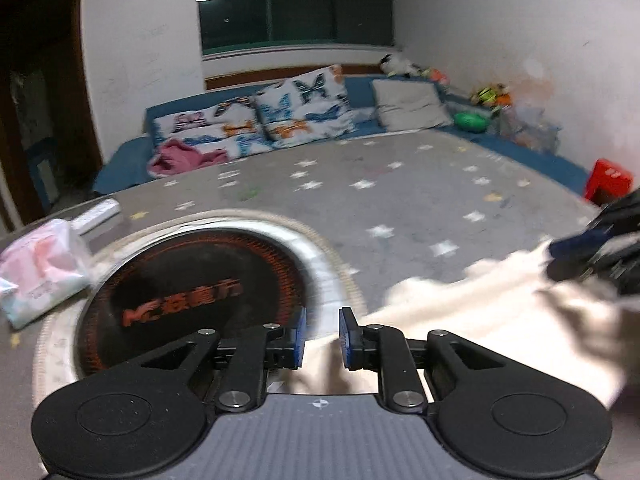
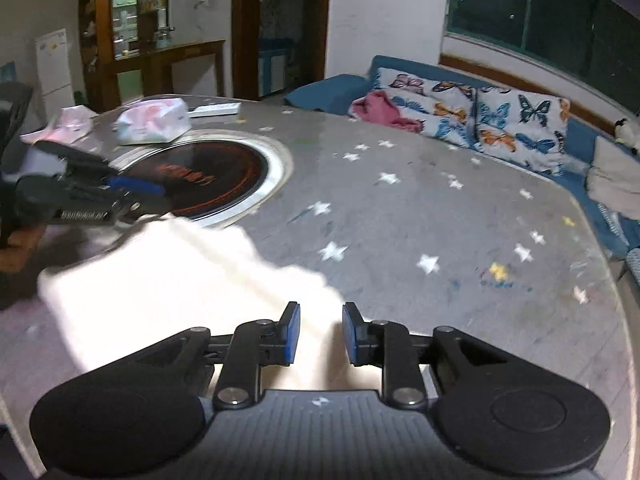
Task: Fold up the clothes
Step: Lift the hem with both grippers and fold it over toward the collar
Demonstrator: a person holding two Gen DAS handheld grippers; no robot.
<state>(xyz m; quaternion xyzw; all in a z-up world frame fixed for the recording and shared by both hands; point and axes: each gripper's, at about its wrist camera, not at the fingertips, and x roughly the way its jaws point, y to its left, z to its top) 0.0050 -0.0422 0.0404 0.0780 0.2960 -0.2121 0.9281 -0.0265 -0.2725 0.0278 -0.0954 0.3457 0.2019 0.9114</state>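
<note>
- The garment is plain cream-white.
- The table is grey, scattered with white stars and a few yellow ones.
- The round cooktop set in it is black with orange-red rings and lettering, inside a silver rim.
- The left gripper and right gripper are black with blue pads.
- The cushions are white with blue, orange and black butterflies.
- The sofa is blue; a pink cloth lies on it.
- The tissue pack is pale pink, white and light blue.
- The box is red.
</note>
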